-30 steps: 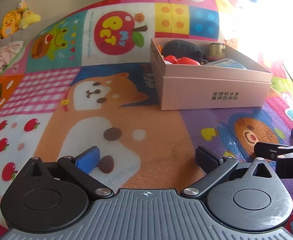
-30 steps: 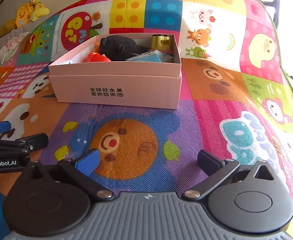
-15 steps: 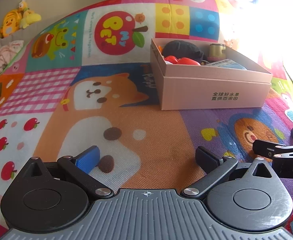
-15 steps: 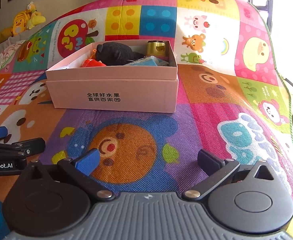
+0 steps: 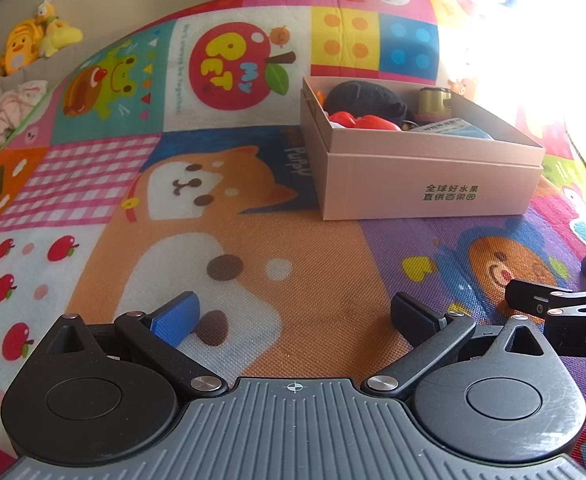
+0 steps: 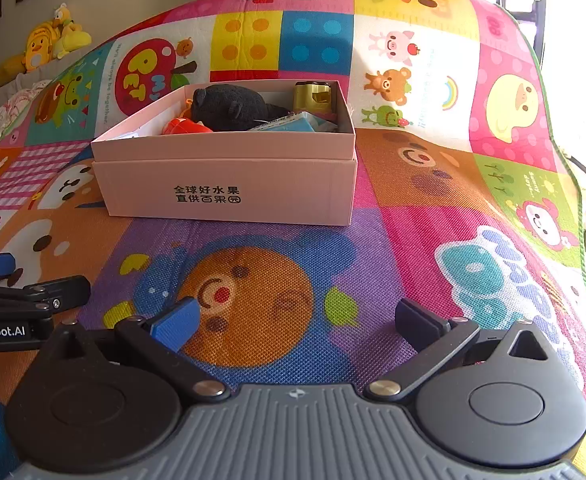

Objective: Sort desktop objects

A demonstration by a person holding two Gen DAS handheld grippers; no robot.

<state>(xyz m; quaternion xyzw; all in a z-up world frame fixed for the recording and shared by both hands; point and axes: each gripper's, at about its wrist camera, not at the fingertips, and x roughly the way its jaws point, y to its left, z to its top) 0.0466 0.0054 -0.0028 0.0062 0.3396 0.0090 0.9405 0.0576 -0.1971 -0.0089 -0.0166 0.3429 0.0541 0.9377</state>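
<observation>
A pink cardboard box [image 5: 433, 184] [image 6: 229, 188] sits on the colourful play mat, holding a black plush toy [image 5: 365, 98] [image 6: 229, 108], a red object [image 5: 367, 122] [image 6: 185, 126], a gold cylinder [image 5: 433, 98] [image 6: 313, 96] and a light blue packet [image 5: 449, 126] [image 6: 289, 124]. My left gripper [image 5: 293, 316] hovers open over the orange dog print, well short of the box and empty. My right gripper [image 6: 299, 322] is open and empty over the orange bear print, in front of the box. Each gripper shows at the edge of the other's view.
The play mat [image 5: 213, 248] covers the whole surface and drops off at its far and right edges. Yellow plush toys [image 5: 33, 42] [image 6: 53, 40] and a pale bundle of cloth [image 5: 9, 116] lie beyond the mat at the far left. Bright window light washes out the right side.
The right gripper has drawn back slightly and tilted up, so the box sits lower and smaller in its view. The left gripper has barely moved. Both stay open.
</observation>
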